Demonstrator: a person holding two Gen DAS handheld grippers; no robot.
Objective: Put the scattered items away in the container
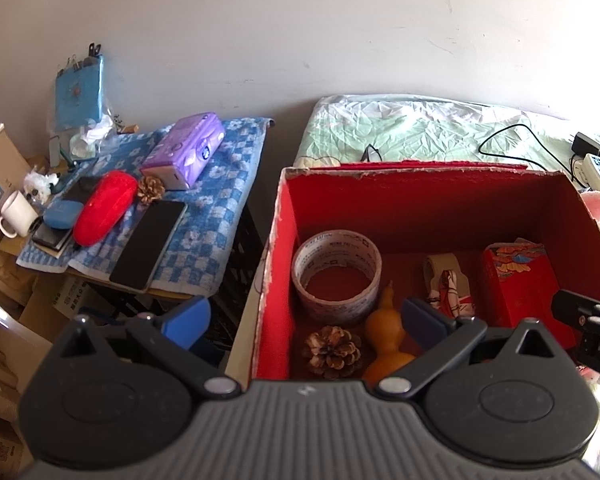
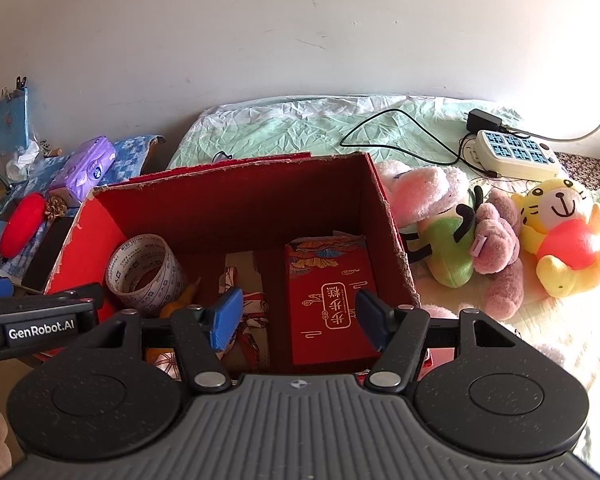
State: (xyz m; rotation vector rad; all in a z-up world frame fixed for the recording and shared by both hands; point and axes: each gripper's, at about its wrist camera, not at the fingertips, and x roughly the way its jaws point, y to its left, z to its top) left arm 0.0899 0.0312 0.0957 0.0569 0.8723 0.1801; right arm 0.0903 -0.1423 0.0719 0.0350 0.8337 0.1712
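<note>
- Bed (image 2: 300, 128) with a crumpled pale green sheet runs along the wall behind everything; a black cable (image 2: 400, 128) and a white power strip (image 2: 516, 154) lie on it.
- Red cardboard box (image 1: 420, 200), open at the top with ragged edges, stands at the near edge of the bed and holds several things.
- Blue checked cloth (image 1: 220, 200) covers a low stand left of the box; on it lie a purple tissue pack (image 1: 186, 152), a black phone (image 1: 148, 240), a red case (image 1: 104, 208) and a pine cone (image 1: 151, 189), all outside the box.
- Soft toys sit on the bed right of the box: a pink and green one (image 2: 440, 220) and a yellow one (image 2: 564, 232).
- Left hand-held gripper (image 1: 312, 320) hangs over the box's left wall with its blue pads spread wide and nothing between them.
- Right hand-held gripper (image 2: 296, 316) hangs above the box's right half, jaws wide apart and empty.
- Red packet (image 2: 332, 296) with gold print lies flat on the box floor at the right.
- Tape roll (image 1: 336, 276) stands at the box's left side.
- Patterned fabric piece (image 1: 448, 284) lies between the tape roll and the packet.
- Orange gourd (image 1: 388, 332) lies just in front of the tape roll, with a second pine cone (image 1: 332, 352) beside it.
</note>
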